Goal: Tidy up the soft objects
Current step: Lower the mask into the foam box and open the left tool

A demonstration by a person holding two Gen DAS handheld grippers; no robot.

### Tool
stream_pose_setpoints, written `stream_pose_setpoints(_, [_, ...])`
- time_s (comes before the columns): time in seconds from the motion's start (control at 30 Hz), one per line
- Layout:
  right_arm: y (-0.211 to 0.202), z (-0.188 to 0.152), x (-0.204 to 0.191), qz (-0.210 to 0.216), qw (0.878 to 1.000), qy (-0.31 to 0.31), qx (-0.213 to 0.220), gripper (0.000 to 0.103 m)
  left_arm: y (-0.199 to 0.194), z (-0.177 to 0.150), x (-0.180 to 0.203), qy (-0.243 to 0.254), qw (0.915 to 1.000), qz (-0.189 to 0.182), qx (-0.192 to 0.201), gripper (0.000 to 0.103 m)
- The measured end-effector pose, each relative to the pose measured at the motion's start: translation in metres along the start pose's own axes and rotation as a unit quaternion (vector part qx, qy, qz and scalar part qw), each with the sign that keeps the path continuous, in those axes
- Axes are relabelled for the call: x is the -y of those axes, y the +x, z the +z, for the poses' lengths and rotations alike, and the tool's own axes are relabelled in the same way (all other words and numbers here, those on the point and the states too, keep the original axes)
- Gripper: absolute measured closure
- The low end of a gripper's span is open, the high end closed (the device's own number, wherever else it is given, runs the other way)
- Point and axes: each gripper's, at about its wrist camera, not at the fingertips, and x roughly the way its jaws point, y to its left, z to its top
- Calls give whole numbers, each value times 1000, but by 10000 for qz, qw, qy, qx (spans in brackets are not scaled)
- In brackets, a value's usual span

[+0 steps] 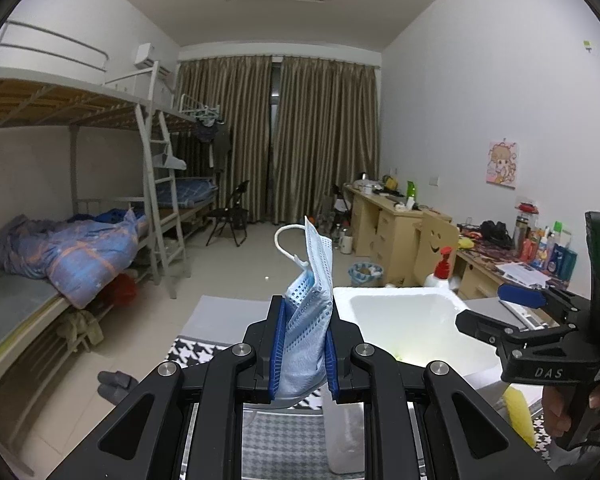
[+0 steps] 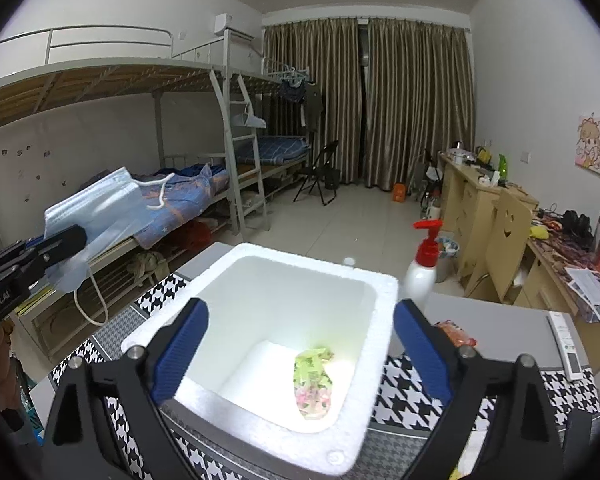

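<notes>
Houndstooth-clothed table (image 2: 412, 396) carries white foam box (image 2: 374, 292); floral soft item (image 2: 314, 380) seen inside. Face mask (image 1: 310, 320) pinched in left claw (image 1: 302, 354), held beside box. Right claw (image 2: 300, 354) spread wide, empty, over box. Risk: dangling ear loop (image 2: 90, 304) snagged on rim, mask dropped outside.

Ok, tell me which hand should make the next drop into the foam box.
Left, probably. The left gripper is shut on the blue face mask, beside the white foam box. The right gripper hangs open and empty over the box, where a green floral item already lies.
</notes>
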Motion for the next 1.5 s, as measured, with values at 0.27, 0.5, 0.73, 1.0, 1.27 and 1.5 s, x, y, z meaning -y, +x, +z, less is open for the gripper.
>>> stream_pose_setpoints(0.27, [-13,-2,11,-135,9998,98,120,5,4,12,14,115,9997,-233,16,84])
stream_pose_setpoints(0.5, [-22,-9,20,-228,9995,140,191,5,12,20,32,265,9986,-467,-25,84])
stream_pose_setpoints(0.73, [-28,-15,33,-369,9988,235,216,5,22,23,50,369,9970,-671,-135,84])
stream_pose_setpoints(1.0, [-37,-24,49,-538,9975,387,239,5,36,23,66,487,9950,-822,-280,84])
stream_pose_setpoints(1.27, [-46,-34,64,-676,9960,532,258,5,52,23,82,585,9930,-914,-460,84])
stream_pose_setpoints(1.5, [-51,-41,79,-741,9948,644,262,5,65,20,89,652,9917,-905,-636,83])
